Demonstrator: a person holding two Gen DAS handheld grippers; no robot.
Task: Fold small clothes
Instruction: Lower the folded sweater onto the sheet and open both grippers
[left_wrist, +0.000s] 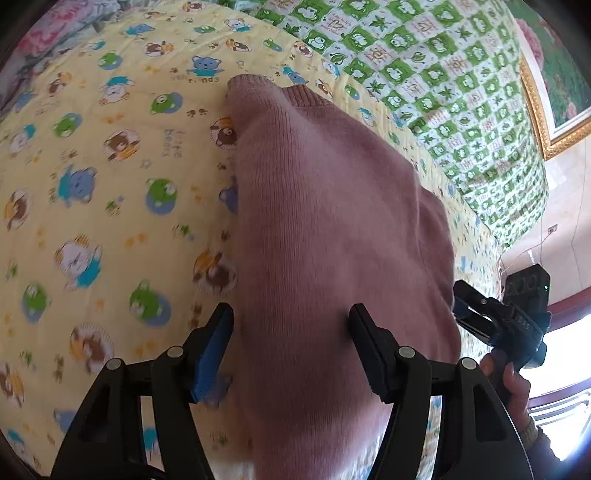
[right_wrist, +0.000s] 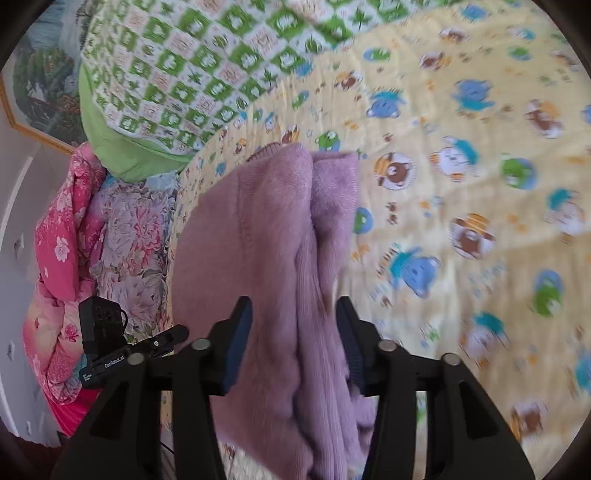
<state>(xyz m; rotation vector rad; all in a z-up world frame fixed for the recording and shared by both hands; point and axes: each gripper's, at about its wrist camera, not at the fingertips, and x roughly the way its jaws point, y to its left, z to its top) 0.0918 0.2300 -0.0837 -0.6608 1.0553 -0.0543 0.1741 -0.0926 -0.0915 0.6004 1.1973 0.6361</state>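
Note:
A pink knitted sweater (left_wrist: 325, 206) lies folded lengthwise on the yellow cartoon-bear bedsheet (left_wrist: 92, 184). My left gripper (left_wrist: 291, 328) is open, its fingers straddling the sweater's near left part, one finger off the cloth over the sheet. The sweater also shows in the right wrist view (right_wrist: 258, 236), bunched in folds with a sleeve doubled on top. My right gripper (right_wrist: 293, 321) is open, its fingers on either side of the bunched near edge. The right gripper also shows in the left wrist view (left_wrist: 495, 317), held in a hand at the sweater's right side.
A green-and-white panda quilt (left_wrist: 443, 74) lies along the bed's far side. Pink floral bedding (right_wrist: 70, 236) is piled beside the bed. A gold-framed picture (left_wrist: 546, 92) hangs on the wall. The bed edge runs near the sweater's right side.

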